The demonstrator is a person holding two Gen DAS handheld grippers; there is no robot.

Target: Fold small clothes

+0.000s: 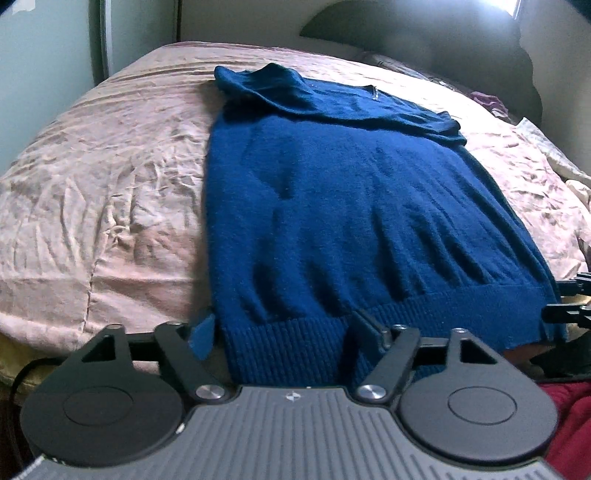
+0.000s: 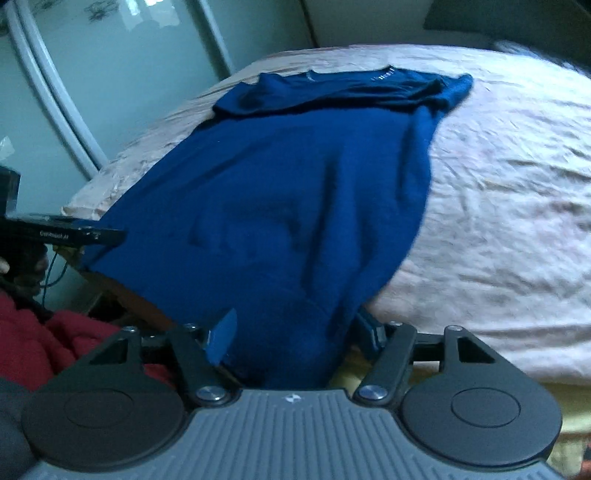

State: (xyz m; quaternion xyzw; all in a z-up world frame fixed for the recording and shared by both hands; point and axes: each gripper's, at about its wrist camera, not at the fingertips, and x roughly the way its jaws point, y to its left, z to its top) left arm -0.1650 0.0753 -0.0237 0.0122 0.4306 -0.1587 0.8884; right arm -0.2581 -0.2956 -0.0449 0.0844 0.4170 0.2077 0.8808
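Observation:
A dark blue knit sweater (image 1: 332, 192) lies flat on the pink bedspread (image 1: 110, 166), sleeves folded across the top near the collar, ribbed hem toward me. My left gripper (image 1: 284, 332) is open, its jaws standing either side of the hem's left part. In the right wrist view the sweater (image 2: 295, 184) runs away from me; my right gripper (image 2: 295, 332) is open with the hem's right corner between its jaws. The right gripper's fingertips (image 1: 569, 314) show at the right edge of the left view, and the left gripper body (image 2: 62, 236) at the left of the right view.
A pale green wardrobe (image 2: 110, 74) stands left of the bed. A red garment (image 2: 44, 343) lies near the bed's front edge below the hem. Pillows and loose cloth (image 1: 491, 103) lie at the bed's far right. A dark headboard (image 1: 406, 33) stands at the back.

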